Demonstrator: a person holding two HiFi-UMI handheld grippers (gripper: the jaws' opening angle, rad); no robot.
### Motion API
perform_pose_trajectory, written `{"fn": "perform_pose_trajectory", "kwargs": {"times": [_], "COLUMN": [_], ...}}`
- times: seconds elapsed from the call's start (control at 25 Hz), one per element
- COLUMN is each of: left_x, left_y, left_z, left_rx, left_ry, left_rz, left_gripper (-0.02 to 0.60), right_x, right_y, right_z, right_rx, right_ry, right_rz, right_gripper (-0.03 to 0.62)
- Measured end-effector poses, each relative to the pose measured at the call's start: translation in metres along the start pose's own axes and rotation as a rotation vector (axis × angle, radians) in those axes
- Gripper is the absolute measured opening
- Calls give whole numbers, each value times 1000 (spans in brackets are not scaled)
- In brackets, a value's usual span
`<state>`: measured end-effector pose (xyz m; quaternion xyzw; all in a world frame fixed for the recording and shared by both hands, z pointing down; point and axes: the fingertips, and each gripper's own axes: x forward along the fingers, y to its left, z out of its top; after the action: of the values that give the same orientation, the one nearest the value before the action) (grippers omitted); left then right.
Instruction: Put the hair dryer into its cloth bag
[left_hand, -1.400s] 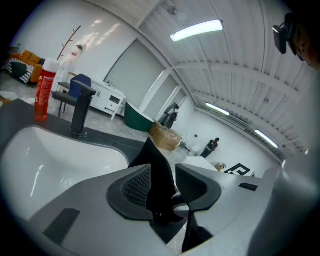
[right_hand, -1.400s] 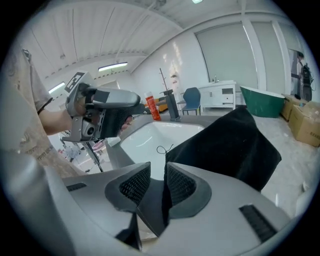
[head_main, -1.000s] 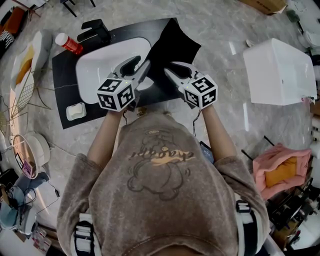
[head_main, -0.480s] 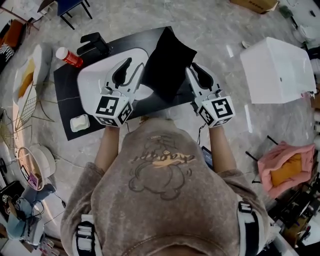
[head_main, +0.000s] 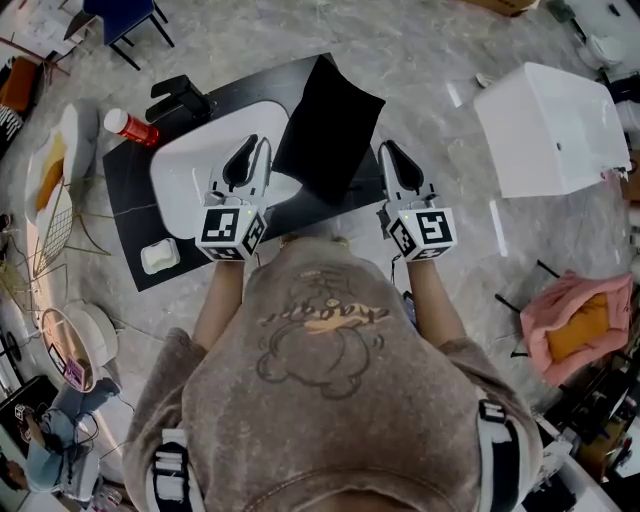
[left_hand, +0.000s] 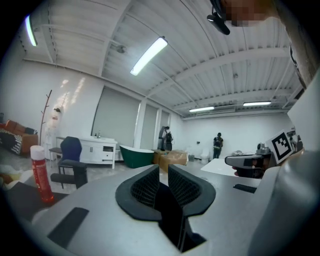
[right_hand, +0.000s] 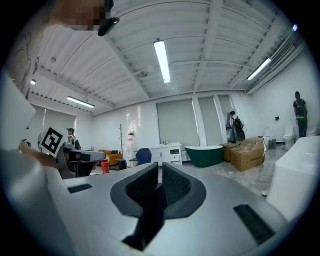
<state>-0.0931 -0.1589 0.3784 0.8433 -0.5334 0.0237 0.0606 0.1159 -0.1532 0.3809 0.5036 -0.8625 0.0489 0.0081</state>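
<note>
The black cloth bag (head_main: 328, 125) hangs between my two grippers above the black mat (head_main: 130, 190). My left gripper (head_main: 256, 150) holds its left edge and my right gripper (head_main: 386, 152) holds its right edge. Both pairs of jaws are closing, and both point level away from me. In the left gripper view black cloth (left_hand: 172, 215) sits between the ribbed pads (left_hand: 145, 187). The right gripper view shows the same, with cloth (right_hand: 150, 220) running down from the pads (right_hand: 176, 186). A black object that looks like the hair dryer (head_main: 178, 98) lies at the mat's far left corner.
A white oval tray (head_main: 195, 165) lies on the mat under the left gripper. A red bottle (head_main: 130, 125) and a small white dish (head_main: 158, 257) sit at the mat's left. A white box (head_main: 550, 130) stands at the right, and pink cloth (head_main: 580, 330) lies on the floor.
The bag lay flat on the mat a second ago. Both grippers swung out to its two sides and narrowed on its edges, and the bag now hangs raised between them.
</note>
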Motion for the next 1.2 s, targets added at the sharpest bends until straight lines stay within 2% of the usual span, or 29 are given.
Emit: {"fn": "perform_pose_trajectory", "kwargs": {"times": [0.08,0.2,0.32,0.48,0.8,1.0,1.2], "left_x": [-1,-2,-3,-4,-3,-1,-1], "left_y": [7,11,18,21,17,14,10], "left_z": [-6,-17,-31,-41,-39,-37,-36], "left_rx": [-10,-31,-65,-40,-59,-97,-90], "left_ry": [9,35,43,62,65,54,58], "left_rz": [31,52,72,87,86,86,83], "left_gripper": [42,18,17,17,17,17,17], "right_x": [-1,-3,-3,-5,-3,-1,-2], "right_y": [-3,-7,-8,-11,-10,-6,-3], "right_z": [-4,-11,-25,-37,-42,-41,-41], "right_rx": [5,20,35,45,39,30,25], "right_ry": [6,18,44,67,88,91,90], "right_rz": [-13,-21,-24,-37,-38,-26,-21], "right_gripper": [-10,-11,-9,-9,-9,-9,-9]}}
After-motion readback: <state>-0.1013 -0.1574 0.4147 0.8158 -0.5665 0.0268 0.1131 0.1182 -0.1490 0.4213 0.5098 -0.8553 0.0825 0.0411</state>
